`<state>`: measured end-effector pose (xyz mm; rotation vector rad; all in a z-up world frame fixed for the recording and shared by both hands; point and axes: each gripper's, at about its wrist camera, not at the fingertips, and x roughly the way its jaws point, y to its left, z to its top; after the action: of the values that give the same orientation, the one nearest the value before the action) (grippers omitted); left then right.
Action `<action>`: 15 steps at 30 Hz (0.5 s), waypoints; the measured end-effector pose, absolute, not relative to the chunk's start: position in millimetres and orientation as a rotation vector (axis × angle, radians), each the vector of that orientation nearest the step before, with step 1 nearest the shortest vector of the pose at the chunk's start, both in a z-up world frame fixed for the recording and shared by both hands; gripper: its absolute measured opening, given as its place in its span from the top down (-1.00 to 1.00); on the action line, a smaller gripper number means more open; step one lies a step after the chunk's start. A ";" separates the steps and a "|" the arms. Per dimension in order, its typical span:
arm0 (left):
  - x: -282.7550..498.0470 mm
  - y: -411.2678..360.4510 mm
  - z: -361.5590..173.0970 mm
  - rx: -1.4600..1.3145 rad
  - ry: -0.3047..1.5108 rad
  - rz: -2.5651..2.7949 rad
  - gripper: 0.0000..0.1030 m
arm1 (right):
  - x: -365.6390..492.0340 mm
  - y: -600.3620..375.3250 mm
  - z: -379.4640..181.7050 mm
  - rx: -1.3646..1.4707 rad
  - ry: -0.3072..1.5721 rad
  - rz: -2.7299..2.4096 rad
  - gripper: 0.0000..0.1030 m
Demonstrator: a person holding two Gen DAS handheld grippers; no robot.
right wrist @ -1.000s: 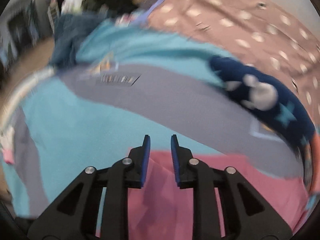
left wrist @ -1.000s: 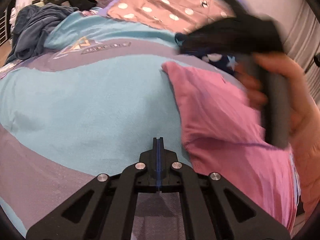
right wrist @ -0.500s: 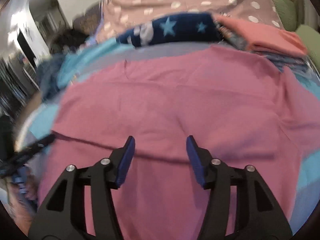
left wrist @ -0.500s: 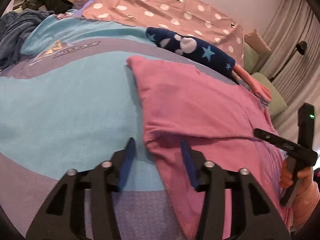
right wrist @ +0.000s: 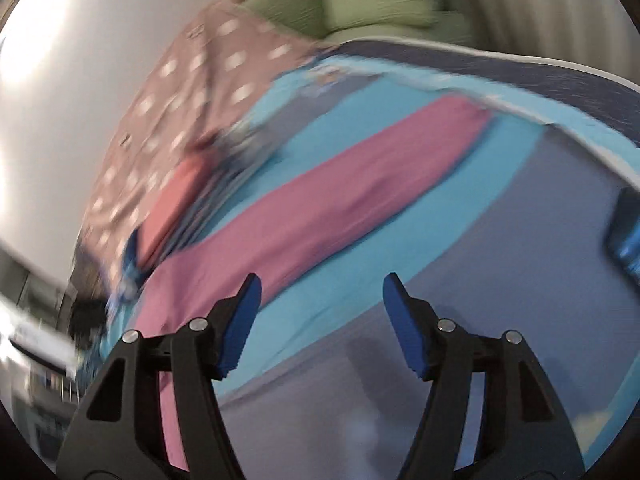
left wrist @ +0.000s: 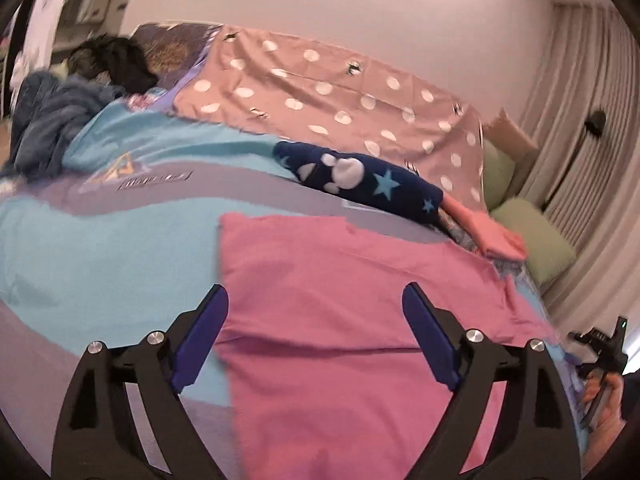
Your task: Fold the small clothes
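Pink garment [left wrist: 352,320]: spread flat on teal-and-grey bedspread [left wrist: 100,248], centre to 5 o'clock in left wrist view; a folded edge crosses it. Polka-dot cover [left wrist: 328,96], 12 o'clock, behind. Green pillows [left wrist: 532,236], 3 o'clock. Navy star-print roll [left wrist: 360,180], just beyond garment's far edge, coral folded piece [left wrist: 488,236] touching its right end. Left gripper [left wrist: 314,332]: jaws wide apart over garment, holding nothing. Right gripper [right wrist: 320,320]: jaws spread, empty, over bedspread beside garment; view blurred.
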<state>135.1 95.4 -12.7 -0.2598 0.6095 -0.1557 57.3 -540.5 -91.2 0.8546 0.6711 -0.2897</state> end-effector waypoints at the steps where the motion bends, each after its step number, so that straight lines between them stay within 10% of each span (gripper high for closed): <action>1: 139.1 82.6 -10.4 -0.213 0.620 -0.164 -0.73 | 58.0 -551.7 -96.4 0.869 0.667 -0.310 -0.27; 15: 187.5 -9.8 -43.4 -0.047 0.808 -0.176 -0.96 | 119.8 -645.2 -149.1 0.991 0.646 -0.427 -0.60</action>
<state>187.5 -9.8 -43.4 -0.0465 0.8085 -0.1757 119.8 -645.2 -149.1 0.9909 0.6455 -0.4267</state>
